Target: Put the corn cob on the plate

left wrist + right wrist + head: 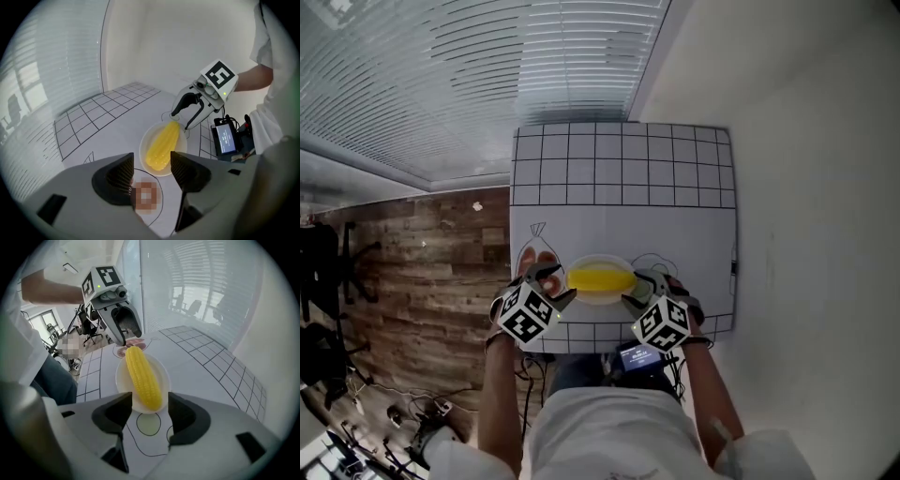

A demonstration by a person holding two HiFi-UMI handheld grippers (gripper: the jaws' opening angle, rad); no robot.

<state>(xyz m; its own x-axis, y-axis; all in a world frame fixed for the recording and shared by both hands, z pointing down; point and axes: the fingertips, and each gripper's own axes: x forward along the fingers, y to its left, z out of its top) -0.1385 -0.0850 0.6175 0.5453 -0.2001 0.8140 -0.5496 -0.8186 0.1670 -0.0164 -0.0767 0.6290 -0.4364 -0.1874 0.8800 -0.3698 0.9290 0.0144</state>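
White gridded mat (623,178); corn (600,278) on plate (600,296), frame centre; left gripper (555,292) and right gripper (639,292) flank it, jaws spread, empty

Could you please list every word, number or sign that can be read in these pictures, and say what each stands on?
No text here can be read for certain.
Screen: lit lines of small characters, too small to read.
Marker cubes: black-and-white square patterns, no words.
Mat: grid and drawn outlines only, no words.
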